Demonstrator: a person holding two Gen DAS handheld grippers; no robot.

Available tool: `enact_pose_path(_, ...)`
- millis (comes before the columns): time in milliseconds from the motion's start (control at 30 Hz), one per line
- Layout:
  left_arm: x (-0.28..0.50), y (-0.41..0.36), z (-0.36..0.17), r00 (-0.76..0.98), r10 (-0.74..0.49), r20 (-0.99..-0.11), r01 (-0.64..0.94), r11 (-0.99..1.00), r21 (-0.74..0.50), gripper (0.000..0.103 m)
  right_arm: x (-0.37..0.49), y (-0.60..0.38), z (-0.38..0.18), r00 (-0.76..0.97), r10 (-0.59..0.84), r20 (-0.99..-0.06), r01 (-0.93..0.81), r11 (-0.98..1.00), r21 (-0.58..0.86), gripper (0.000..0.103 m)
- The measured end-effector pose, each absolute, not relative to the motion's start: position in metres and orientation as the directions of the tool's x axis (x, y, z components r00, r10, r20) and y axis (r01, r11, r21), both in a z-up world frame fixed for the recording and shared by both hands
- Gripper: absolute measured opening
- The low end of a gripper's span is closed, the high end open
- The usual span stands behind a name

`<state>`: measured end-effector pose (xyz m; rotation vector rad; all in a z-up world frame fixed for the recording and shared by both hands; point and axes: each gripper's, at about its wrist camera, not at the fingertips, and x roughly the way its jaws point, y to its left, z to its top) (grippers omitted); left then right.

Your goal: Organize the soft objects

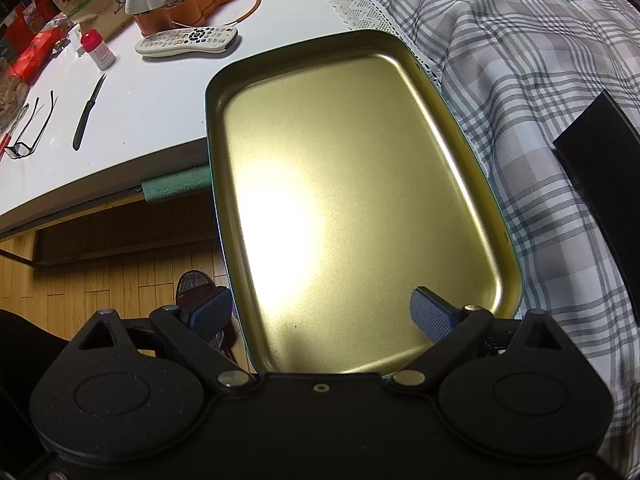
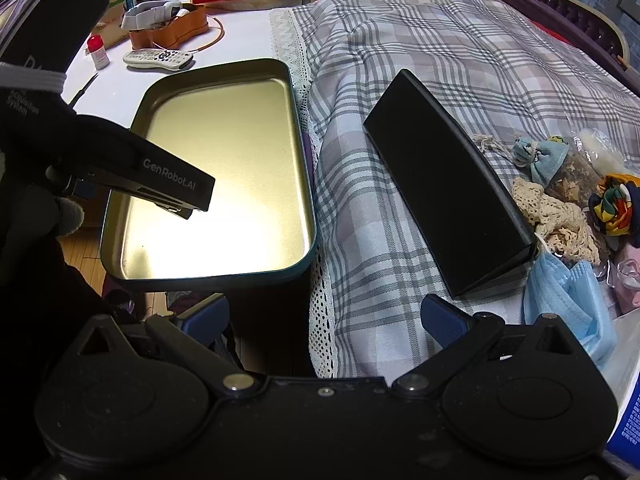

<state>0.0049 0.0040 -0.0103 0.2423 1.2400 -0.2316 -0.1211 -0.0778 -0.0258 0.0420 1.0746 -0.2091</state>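
Tin (image 2: 224,168): empty, ready as receptacle | soft pile (image 2: 568,208) right of tin | your left hand-held gripper (image 1: 322,314) and right hand-held gripper (image 2: 324,320): jaws wide, nothing held.

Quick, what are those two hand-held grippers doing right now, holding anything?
Left hand-held gripper: open, holding nothing, poised over the gold tin tray.
Right hand-held gripper: open, holding nothing, above the plaid cloth.

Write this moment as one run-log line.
left gripper: open, over empty gold tin tray | right gripper: open, empty | blue face mask: on plaid cloth
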Motion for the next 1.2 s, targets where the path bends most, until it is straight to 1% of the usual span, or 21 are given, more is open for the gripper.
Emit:
enact_pose_path(167, 0.008, 0.007, -0.009, 0.302, -0.066, -0.951, 0.289, 0.957, 0.025, 0.093, -0.121, -0.078, -0.023, 0.467, -0.145, -0.872, 0.189, 0.980, -0.062, 0.102)
enact_pose_path(300, 0.008, 0.011, 0.003, 0.369, -0.108, -0.923, 0.269, 0.963, -0.005, 0.092, -0.122, -0.081, -0.011, 0.492, -0.135, -0.860, 0.195, 0.980, -0.042, 0.102)
enact_pose_path(400, 0.006, 0.013, 0.013, 0.428, -0.133, -0.894, 0.257, 0.966, -0.020, 0.092, -0.125, -0.087, 0.009, 0.538, -0.154, -0.828, 0.217, 0.975, -0.040, 0.102)
enact_pose_path(500, 0.004, 0.009, 0.018, 0.448, -0.154, -0.880, 0.283, 0.959, -0.024, 0.092, -0.132, -0.100, 0.036, 0.599, -0.181, -0.780, 0.254, 0.967, -0.029, 0.102)
enact_pose_path(633, -0.006, -0.004, 0.022, 0.443, -0.215, -0.870, 0.368, 0.929, -0.042, 0.091, -0.144, -0.137, 0.076, 0.661, -0.305, -0.686, 0.376, 0.925, -0.049, 0.102)
enact_pose_path(700, -0.013, -0.011, 0.026, 0.447, -0.250, -0.859, 0.419, 0.907, -0.047, 0.091, -0.153, -0.164, 0.090, 0.656, -0.386, -0.648, 0.469, 0.882, -0.051, 0.102)
enact_pose_path(800, -0.025, -0.026, 0.035, 0.476, -0.272, -0.836, 0.482, 0.876, -0.010, 0.091, -0.170, -0.211, 0.104, 0.612, -0.487, -0.623, 0.599, 0.800, -0.037, 0.102)
enact_pose_path(867, -0.032, -0.035, 0.041, 0.476, -0.296, -0.828, 0.522, 0.853, -0.005, 0.091, -0.183, -0.249, 0.107, 0.553, -0.556, -0.621, 0.692, 0.722, -0.030, 0.102)
enact_pose_path(967, -0.040, -0.052, 0.048, 0.458, -0.322, -0.828, 0.564, 0.826, -0.009, 0.092, -0.201, -0.299, 0.100, 0.457, -0.617, -0.641, 0.799, 0.601, -0.008, 0.102)
enact_pose_path(1100, -0.044, -0.082, 0.058, 0.418, -0.365, -0.832, 0.612, 0.790, -0.040, 0.092, -0.221, -0.350, 0.083, 0.386, -0.611, -0.691, 0.866, 0.498, 0.044, 0.101)
enact_pose_path(1200, -0.051, -0.106, 0.071, 0.410, -0.394, -0.823, 0.652, 0.757, -0.038, 0.092, -0.235, -0.371, 0.072, 0.365, -0.587, -0.723, 0.886, 0.459, 0.075, 0.100)
